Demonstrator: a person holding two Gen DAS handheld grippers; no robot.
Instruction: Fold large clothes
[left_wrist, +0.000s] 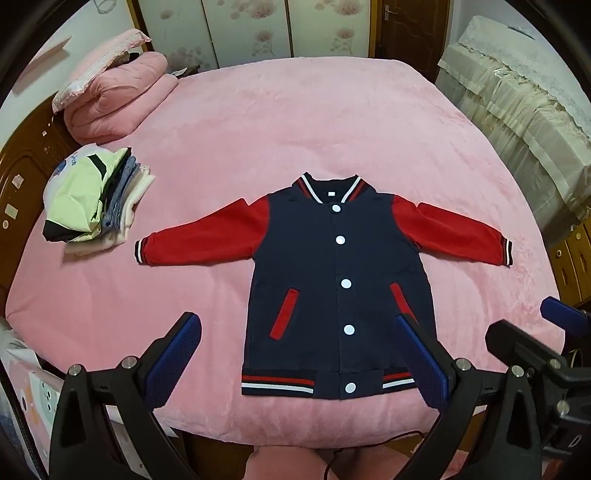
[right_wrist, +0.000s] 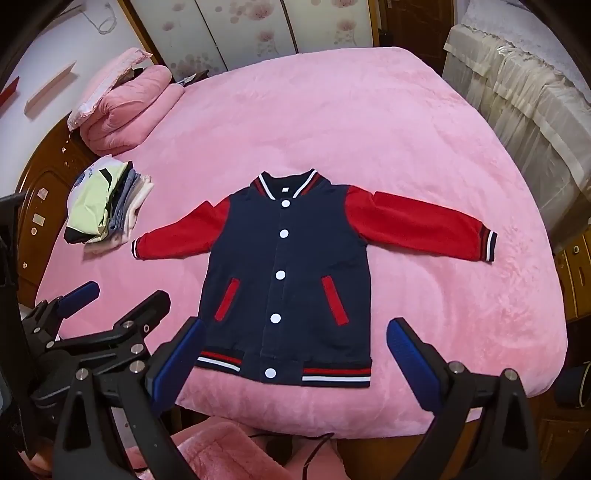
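Note:
A navy varsity jacket (left_wrist: 332, 280) with red sleeves and white snap buttons lies flat, front up, on the pink bed, both sleeves spread out sideways, collar away from me. It shows in the right wrist view too (right_wrist: 291, 266). My left gripper (left_wrist: 299, 354) is open and empty, held above the jacket's hem. My right gripper (right_wrist: 295, 354) is open and empty, also above the hem. Each gripper shows in the other's view, the right one (left_wrist: 535, 332) to the right, the left one (right_wrist: 118, 306) to the left.
A stack of folded clothes (left_wrist: 92, 199) lies on the bed's left side. A folded pink quilt (left_wrist: 118, 99) sits at the far left by the wooden headboard (left_wrist: 26, 177). A cloth-covered cabinet (left_wrist: 524, 118) stands on the right. The pink bedsheet (left_wrist: 314, 122) stretches behind the jacket.

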